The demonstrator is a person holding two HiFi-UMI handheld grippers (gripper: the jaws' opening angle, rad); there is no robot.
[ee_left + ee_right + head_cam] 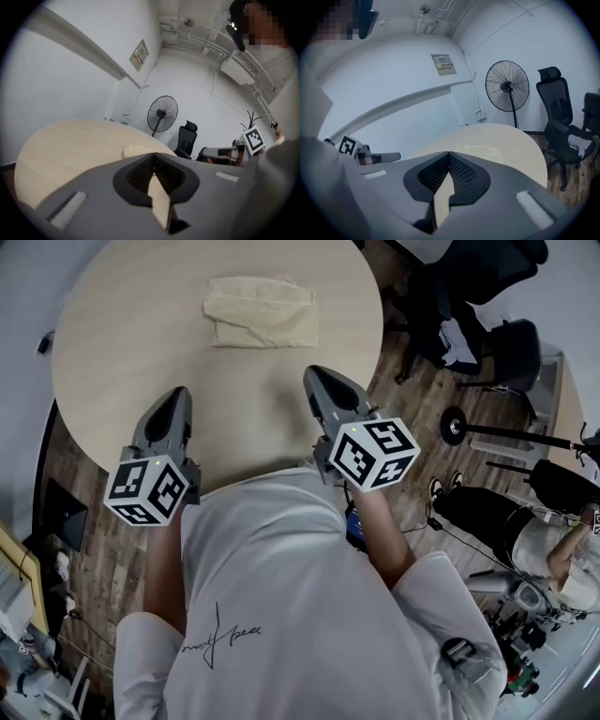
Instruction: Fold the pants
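Observation:
Cream pants [260,311] lie folded into a compact rectangle on the far side of the round wooden table [131,343]. Both grippers hover over the near edge, well short of the cloth. My left gripper [176,396] is shut with its tips touching and nothing between them. Shut and empty too is my right gripper [316,378]. In the left gripper view the jaws of the left gripper [153,153] meet, with the pants [136,150] just beyond. The right gripper view shows the right gripper [449,153] shut, with the pants [480,151] ahead on the tabletop.
Black office chairs [487,343] stand on the wooden floor right of the table. A seated person [525,531] and cables are at the lower right. A standing fan [162,112] is by the far wall. Shelving and clutter sit at the lower left [28,615].

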